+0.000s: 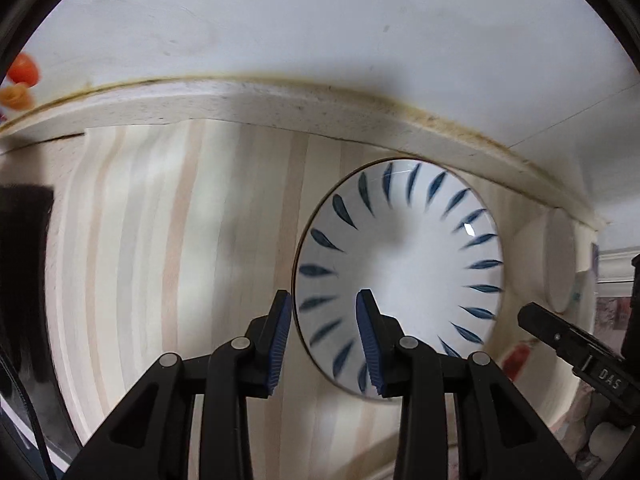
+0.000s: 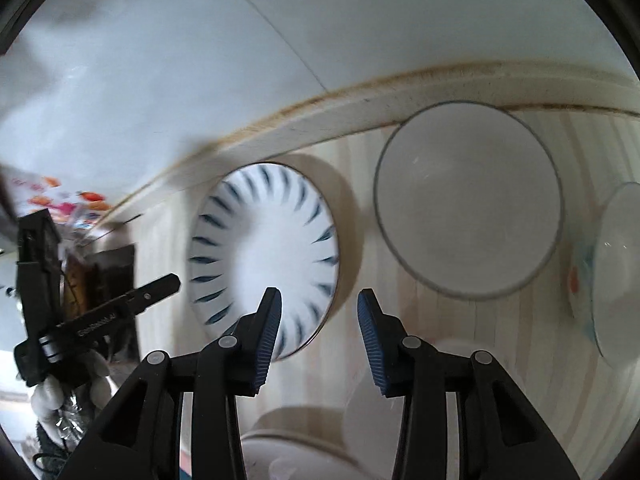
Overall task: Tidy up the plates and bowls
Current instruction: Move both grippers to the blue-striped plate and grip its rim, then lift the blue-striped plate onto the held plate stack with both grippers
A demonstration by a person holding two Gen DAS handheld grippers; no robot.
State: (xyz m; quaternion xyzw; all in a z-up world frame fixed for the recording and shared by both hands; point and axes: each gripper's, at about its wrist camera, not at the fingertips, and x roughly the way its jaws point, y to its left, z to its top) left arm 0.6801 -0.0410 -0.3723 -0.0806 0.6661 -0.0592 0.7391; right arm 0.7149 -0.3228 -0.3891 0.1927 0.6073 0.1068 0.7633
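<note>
A white bowl with blue leaf strokes point(image 1: 404, 272) sits on the pale striped wooden counter point(image 1: 160, 240) near the back ledge. My left gripper point(image 1: 324, 300) is open with its jaws on either side of the bowl's near-left rim, not closed on it. The same bowl point(image 2: 264, 256) shows in the right wrist view. My right gripper point(image 2: 318, 298) is open and empty, just right of that bowl. A plain white bowl point(image 2: 468, 200) sits further right. A clear plate point(image 2: 616, 272) with a coloured pattern lies at the right edge.
A speckled ledge point(image 1: 280, 100) and white wall point(image 1: 320, 20) run behind the counter. A dark object point(image 1: 24, 264) stands at the left. More white dishes point(image 2: 296, 440) lie below my right gripper. The other gripper point(image 2: 100, 316) shows at the left.
</note>
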